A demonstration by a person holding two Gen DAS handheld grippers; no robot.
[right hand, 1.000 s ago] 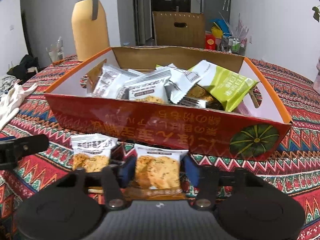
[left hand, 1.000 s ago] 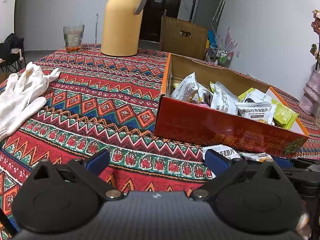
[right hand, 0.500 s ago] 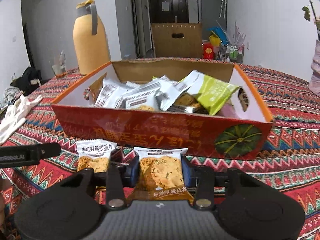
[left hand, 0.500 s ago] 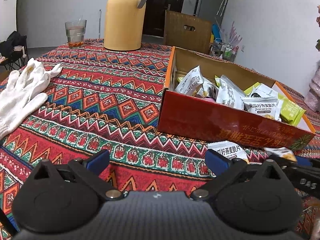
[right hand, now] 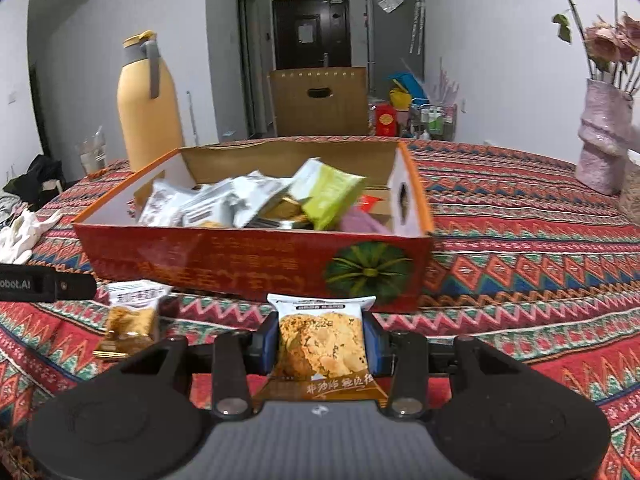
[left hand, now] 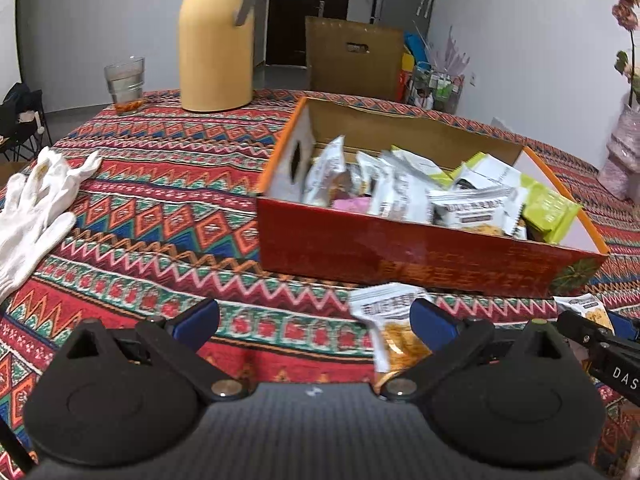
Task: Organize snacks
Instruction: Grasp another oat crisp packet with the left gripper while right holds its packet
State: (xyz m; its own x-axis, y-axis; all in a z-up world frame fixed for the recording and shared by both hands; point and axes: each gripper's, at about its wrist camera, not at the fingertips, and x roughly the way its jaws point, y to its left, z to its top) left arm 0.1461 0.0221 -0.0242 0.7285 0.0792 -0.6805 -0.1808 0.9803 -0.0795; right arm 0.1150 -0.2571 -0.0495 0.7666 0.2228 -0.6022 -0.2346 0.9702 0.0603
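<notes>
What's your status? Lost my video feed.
Right gripper shut on a snack packet. Left gripper open, empty. One more packet on the tablecloth short of the red snack box. Nothing in the way.

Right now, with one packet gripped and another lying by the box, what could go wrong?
1. The right tool pinches the packet only by its side edges, so it could slip or twist before clearing the box wall.
2. The box already looks heaped; a dropped packet may slide off the pile or stay perched on it.
3. The loose packet lies against the left tool's right finger and could get nudged.
</notes>
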